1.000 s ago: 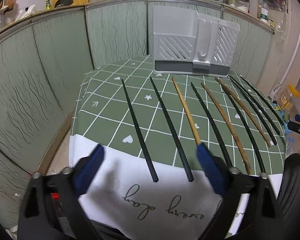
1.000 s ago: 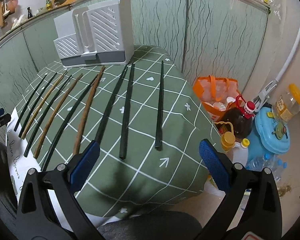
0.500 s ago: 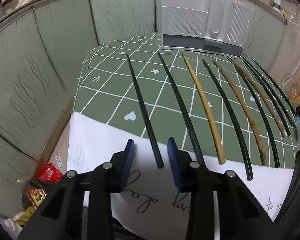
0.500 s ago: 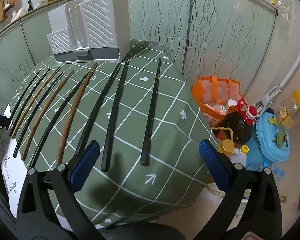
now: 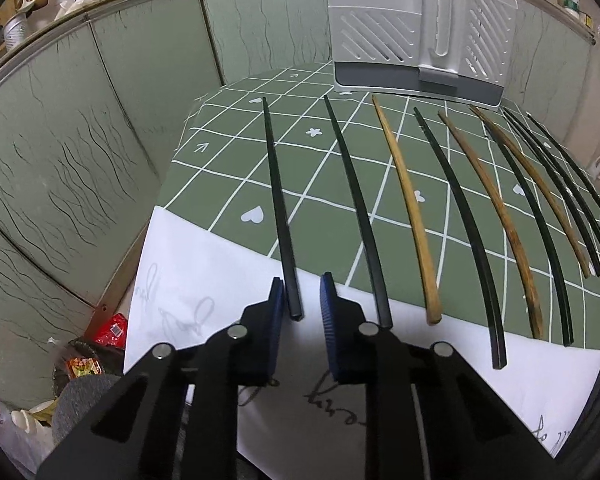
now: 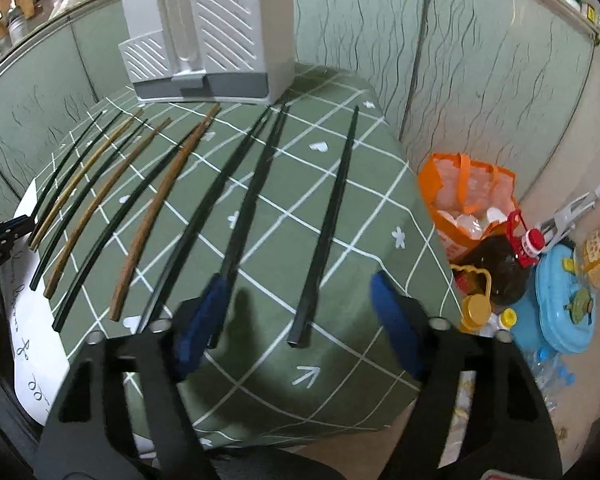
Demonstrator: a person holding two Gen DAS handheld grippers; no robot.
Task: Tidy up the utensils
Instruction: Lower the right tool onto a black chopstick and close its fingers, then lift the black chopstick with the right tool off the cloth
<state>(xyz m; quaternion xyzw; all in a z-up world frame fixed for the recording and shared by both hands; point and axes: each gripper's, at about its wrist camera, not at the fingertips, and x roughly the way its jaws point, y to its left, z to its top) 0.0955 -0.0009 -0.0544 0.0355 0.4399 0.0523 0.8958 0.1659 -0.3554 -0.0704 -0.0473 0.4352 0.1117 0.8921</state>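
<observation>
A row of chopsticks lies fanned across a tabletop (image 5: 228, 184) covered by a green grid-patterned cloth, their far tips pointing toward a grey utensil holder (image 5: 416, 40) standing upright at the far edge.

In the left wrist view, the left hand-held gripper (image 5: 302, 292) points down at the near end of the leftmost black chopstick (image 5: 278, 200). That end rests on a white sheet with handwriting (image 5: 204, 280) laid over the near edge of the cloth. The jaws are closing and stand narrow, with the chopstick's near end between the blue pads; the left pad sits just beside it, the right pad is still apart, so nothing is pinched yet.

In the right wrist view, the right hand-held gripper (image 6: 300, 304) points down over the near right part of the cloth. Its jaws are closing but still spread, with the near end of the rightmost black chopstick (image 6: 328, 220) between them, touching neither pad. The neighbouring black chopstick (image 6: 252, 200) runs beside the left pad.

To the right of the tabletop, on the floor, sit an orange bag (image 6: 468, 200), a dark bottle (image 6: 504, 268) and a blue lidded container (image 6: 564, 304).
</observation>
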